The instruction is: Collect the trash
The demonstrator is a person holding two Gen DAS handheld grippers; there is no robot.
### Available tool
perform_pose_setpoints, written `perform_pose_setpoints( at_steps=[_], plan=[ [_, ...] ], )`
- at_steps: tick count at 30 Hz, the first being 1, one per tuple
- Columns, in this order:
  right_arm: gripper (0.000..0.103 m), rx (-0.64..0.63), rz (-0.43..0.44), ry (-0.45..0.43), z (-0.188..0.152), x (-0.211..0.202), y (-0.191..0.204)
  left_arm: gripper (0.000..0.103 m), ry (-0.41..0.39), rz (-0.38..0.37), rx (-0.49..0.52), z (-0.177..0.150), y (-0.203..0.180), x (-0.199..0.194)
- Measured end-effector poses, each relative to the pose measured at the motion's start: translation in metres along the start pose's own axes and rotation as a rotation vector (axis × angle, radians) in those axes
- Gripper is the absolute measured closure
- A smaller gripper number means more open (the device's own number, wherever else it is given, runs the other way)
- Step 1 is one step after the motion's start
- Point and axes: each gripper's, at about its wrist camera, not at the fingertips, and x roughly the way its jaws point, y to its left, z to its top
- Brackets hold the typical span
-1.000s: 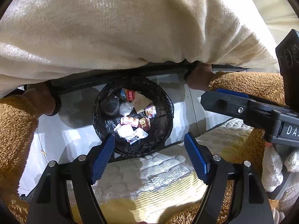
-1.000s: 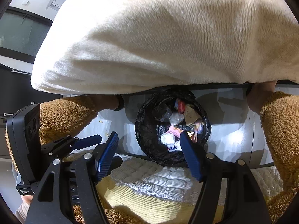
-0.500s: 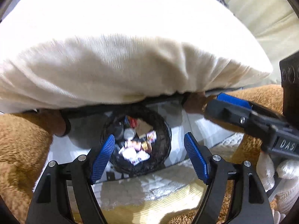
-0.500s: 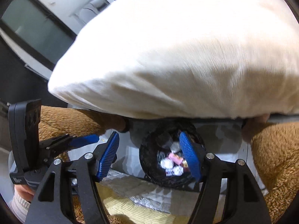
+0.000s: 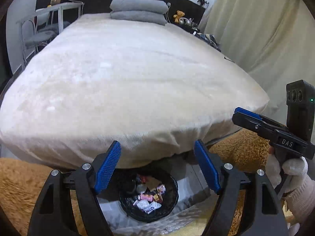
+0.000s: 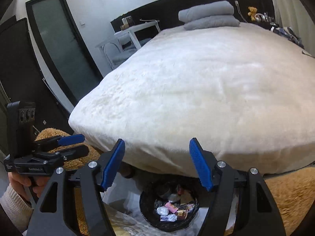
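Note:
A black mesh trash bin [image 5: 171, 206] lined with a black bag stands on the floor by the bed's foot. It holds several wrappers [image 5: 147, 201] and crumpled papers. It also shows in the right wrist view [image 6: 149, 214], with the wrappers [image 6: 173, 210] inside. My left gripper [image 5: 157, 169] is open and empty, held high above the bin. My right gripper [image 6: 157, 167] is open and empty, beside the left one. Each gripper shows in the other's view: the right one [image 5: 248, 116] and the left one [image 6: 72, 143].
A large bed with a cream plush blanket [image 5: 128, 74] fills the view ahead. Folded grey pillows [image 5: 137, 10] lie at its head. A white table and chair [image 5: 43, 25] stand at the left. A dark door [image 6: 57, 45] and a curtain [image 5: 265, 29] flank the room.
Both grippers have risen and tilted up. The bin has dropped to the bottom of both views and the bed top and room have come into sight. Both grippers stay open.

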Motion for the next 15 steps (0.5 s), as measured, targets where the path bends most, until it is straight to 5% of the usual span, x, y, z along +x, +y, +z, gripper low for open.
perform_pose_setpoints(
  at_steps=[6, 12, 15],
  plan=[
    [0.035, -0.063, -0.059, -0.12, 0.028, -0.038, -0.012, 0.028, -0.139, 0.015, 0.044, 0.024, 0.01, -0.034],
    [0.034, -0.126, -0.147, -0.158, 0.037, -0.056, -0.029, 0.027, -0.197, 0.016, 0.073, 0.033, 0.017, -0.044],
    [0.017, -0.124, -0.161, -0.159, 0.034, -0.06, -0.037, 0.006, -0.22, 0.011, 0.094, 0.027, 0.018, -0.041]
  ],
)
